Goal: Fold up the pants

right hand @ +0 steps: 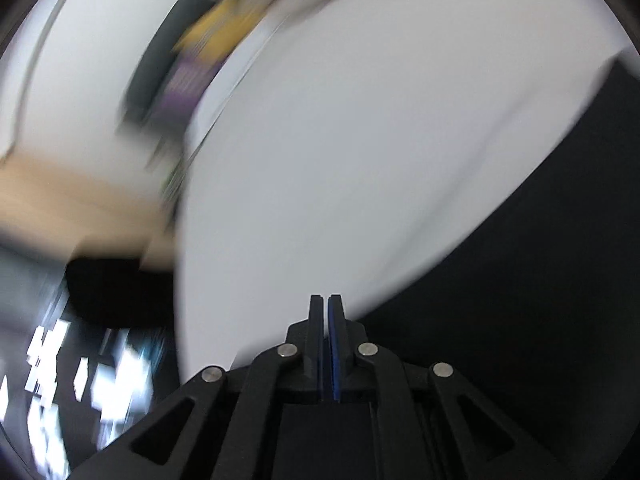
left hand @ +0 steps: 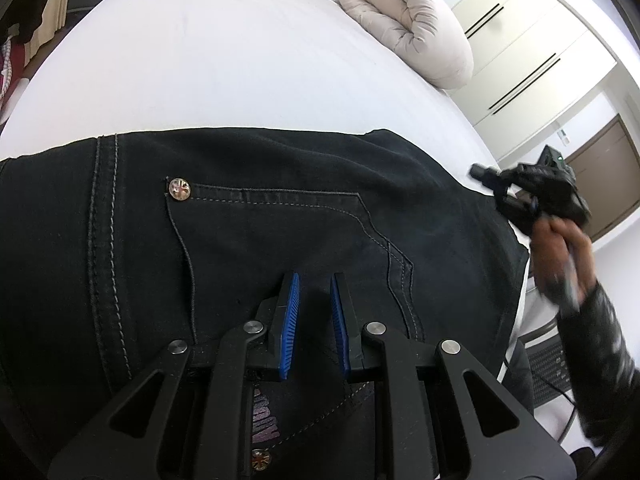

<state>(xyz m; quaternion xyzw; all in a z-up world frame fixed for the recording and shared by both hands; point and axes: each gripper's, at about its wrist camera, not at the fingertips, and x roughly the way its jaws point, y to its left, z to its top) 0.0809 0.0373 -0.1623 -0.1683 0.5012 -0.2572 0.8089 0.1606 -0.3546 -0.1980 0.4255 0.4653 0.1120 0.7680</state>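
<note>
Black pants (left hand: pixel 280 216) lie under the left gripper (left hand: pixel 314 280), jaws apart and empty; right gripper (right hand: pixel 325 300) pressed together, empty.

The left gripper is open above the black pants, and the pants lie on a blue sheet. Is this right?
One detail is wrong: the sheet is white, not blue. The left wrist view shows it. The left gripper is indeed open above the black pants.
</note>
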